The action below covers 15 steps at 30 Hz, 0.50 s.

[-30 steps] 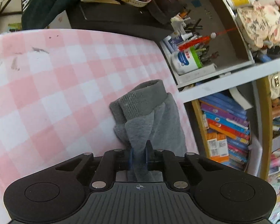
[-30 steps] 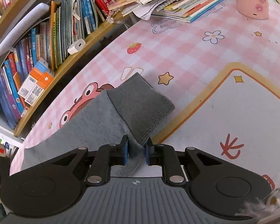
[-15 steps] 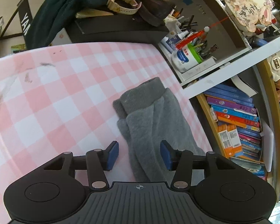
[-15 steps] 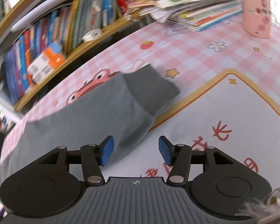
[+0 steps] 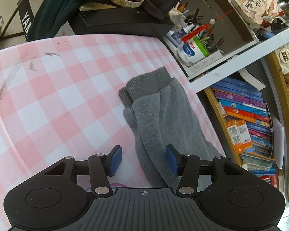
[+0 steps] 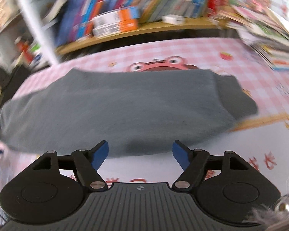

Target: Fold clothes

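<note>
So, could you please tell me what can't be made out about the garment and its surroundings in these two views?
- Left wrist view: the near end of the grey garment is hidden behind the open left gripper.
- Right wrist view: motion blur smears the garment's folds and the books; no title is readable.
- Right wrist view: the garment's left end is cut off by the frame edge; the open right gripper hides the tablecloth print below it.

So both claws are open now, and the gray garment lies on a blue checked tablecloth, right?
Not quite: the tablecloth is pink checked, not blue, as the left wrist view shows. Both the left claw and right claw are open, and the gray garment lies on it.
</note>
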Available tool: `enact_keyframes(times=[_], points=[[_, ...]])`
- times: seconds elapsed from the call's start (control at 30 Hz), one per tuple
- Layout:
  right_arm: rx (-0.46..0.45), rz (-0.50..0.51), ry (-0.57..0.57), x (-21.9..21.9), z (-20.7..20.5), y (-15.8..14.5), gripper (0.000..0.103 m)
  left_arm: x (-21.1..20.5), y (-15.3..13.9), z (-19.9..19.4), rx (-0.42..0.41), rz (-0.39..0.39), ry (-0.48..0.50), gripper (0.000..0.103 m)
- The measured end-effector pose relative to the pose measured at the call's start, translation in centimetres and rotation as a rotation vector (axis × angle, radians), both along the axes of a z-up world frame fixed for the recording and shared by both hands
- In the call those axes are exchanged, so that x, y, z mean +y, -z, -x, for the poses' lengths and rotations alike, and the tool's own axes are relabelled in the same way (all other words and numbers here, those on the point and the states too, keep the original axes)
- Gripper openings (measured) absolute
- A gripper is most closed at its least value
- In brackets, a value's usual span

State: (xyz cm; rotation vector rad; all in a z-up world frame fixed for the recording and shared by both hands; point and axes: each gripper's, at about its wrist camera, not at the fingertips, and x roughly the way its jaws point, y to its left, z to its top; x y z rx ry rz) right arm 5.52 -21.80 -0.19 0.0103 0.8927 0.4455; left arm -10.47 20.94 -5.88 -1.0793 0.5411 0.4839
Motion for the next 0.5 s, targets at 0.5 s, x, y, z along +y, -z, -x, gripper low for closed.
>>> enact_keyframes(times=[0.5], points=[[-0.066, 0.101, -0.312, 6.5, -0.1, 0.7, 0.083, 0.0, 0.1, -0.6, -0.028, -0.003, 0.004, 0.057]])
